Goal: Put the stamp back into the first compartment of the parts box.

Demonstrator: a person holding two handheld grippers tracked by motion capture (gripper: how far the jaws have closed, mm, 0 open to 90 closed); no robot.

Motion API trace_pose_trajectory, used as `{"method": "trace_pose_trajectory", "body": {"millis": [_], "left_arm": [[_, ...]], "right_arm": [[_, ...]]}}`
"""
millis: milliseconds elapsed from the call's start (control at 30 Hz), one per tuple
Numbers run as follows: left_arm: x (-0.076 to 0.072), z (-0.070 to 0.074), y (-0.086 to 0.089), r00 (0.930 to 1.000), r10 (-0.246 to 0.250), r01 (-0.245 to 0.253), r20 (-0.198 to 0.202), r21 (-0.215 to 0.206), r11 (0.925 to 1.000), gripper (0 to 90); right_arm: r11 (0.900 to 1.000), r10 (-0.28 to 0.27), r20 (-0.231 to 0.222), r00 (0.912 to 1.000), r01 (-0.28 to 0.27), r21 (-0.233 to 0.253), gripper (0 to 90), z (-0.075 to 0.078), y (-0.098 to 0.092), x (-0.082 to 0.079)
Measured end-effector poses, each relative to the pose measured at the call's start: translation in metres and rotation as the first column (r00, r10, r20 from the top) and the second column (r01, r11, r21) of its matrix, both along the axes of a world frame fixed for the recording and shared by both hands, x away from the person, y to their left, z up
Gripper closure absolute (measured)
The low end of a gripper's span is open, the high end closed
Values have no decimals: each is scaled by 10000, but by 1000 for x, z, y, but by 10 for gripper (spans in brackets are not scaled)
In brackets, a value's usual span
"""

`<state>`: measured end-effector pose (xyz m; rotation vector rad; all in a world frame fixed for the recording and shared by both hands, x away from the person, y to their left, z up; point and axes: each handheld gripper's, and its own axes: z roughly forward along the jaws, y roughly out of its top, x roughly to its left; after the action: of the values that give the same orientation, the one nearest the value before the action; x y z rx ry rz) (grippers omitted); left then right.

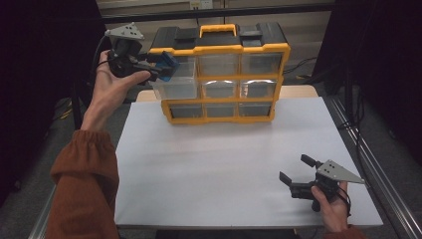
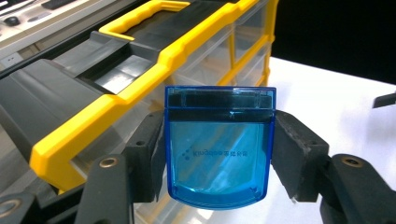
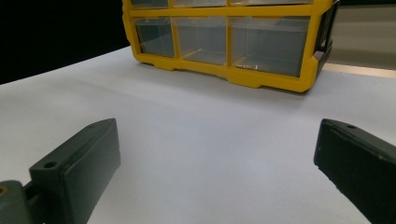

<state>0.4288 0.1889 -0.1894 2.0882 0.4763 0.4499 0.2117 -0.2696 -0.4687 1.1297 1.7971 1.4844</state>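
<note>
Blue translucent case (image 2: 219, 147) pinched by left gripper (image 2: 219, 154) beside pulled-out top-left drawer (image 1: 175, 82) of yellow organizer (image 1: 219, 50); case print blurred, unreadable. Right gripper (image 1: 294, 174) held spread above white table (image 1: 224, 159).

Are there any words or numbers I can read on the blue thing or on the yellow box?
Blue case, held by the left tongs: one line of small print with a dotted logo, seen back to front through the plastic, too blurred to read.
Yellow drawer box: no words or numbers to read.
Right tongs, open over the white table: no text.
</note>
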Motion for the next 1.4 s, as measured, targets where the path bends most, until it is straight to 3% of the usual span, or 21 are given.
{"method": "trace_pose_trajectory", "body": {"millis": [100, 167, 333, 367, 433, 533, 667, 733, 800, 867, 900, 1100, 1167, 1333, 1367, 1400], "left_arm": [[3, 3, -2, 10000, 78, -78, 28, 165, 9998, 413], [5, 6, -1, 9999, 36, -36, 118, 23, 10000, 413], [12, 11, -3, 9999, 126, -132, 84, 711, 9974, 413], [14, 12, -4, 9999, 136, -141, 77, 649, 9978, 413], [17, 12, -5, 9999, 155, -153, -21, 608, 9980, 413], [25, 12, -7, 9994, 272, -247, -214, 1089, 9938, 413], [35, 12, -6, 9976, 671, -643, -193, 1230, 9903, 413], [37, 10, -8, 9972, 633, -584, -408, 1117, 9920, 413], [41, 7, -9, 9973, 550, -480, -482, 1363, 9895, 413], [43, 3, -11, 9959, 616, -531, -666, 1237, 9909, 414], [45, 3, -10, 9963, 520, -422, -680, 1384, 9895, 413], [42, 0, -15, 9944, 444, -302, -957, 1444, 9891, 413], [42, 0, -16, 9939, 290, -111, -1064, 1651, 9862, 413], [42, -5, -20, 9901, 442, -219, -1329, 1646, 9861, 413], [43, -5, -20, 9911, 289, -28, -1298, 1973, 9803, 413], [42, -6, -22, 9901, 404, -145, -1347, 1883, 9820, 412]], "right_arm": [[10000, -19, 2, 10000, 19, 25, 4, 0, 0, 0], [10000, -36, 9, 10000, 36, 33, 4, 0, -1, 0], [10000, -22, 32, 10000, 22, 9, 4, 0, 0, 0], [10000, -29, 26, 10000, 29, 13, 3, 0, 0, 0], [10000, -47, 16, 10000, 47, 25, 3, 0, 0, 0], [10000, -15, 10, 10000, 15, -29, 4, 0, 0, 0], [10000, 27, -40, 10000, -27, 6, 4, 0, 0, 0], [10000, 13, -40, 10000, -13, 24, 4, 0, -1, 0], [10000, 30, -53, 10000, -30, 16, 3, 0, -1, 0], [10000, 42, -34, 10000, -42, -54, 3, -1, 0, 0], [10000, 42, -63, 10000, -43, -82, 3, -1, 0, 0], [10000, 60, -32, 10000, -60, -61, 3, -1, -1, 0], [10000, 44, -29, 10000, -44, -58, 3, -1, 0, 0], [9999, 63, -62, 10000, -64, -91, 3, -1, 0, 0], [9999, 70, -64, 10000, -71, -82, 3, -1, 0, 0], [9999, 78, -38, 10000, -79, -82, 3, -1, 0, 0]]}}
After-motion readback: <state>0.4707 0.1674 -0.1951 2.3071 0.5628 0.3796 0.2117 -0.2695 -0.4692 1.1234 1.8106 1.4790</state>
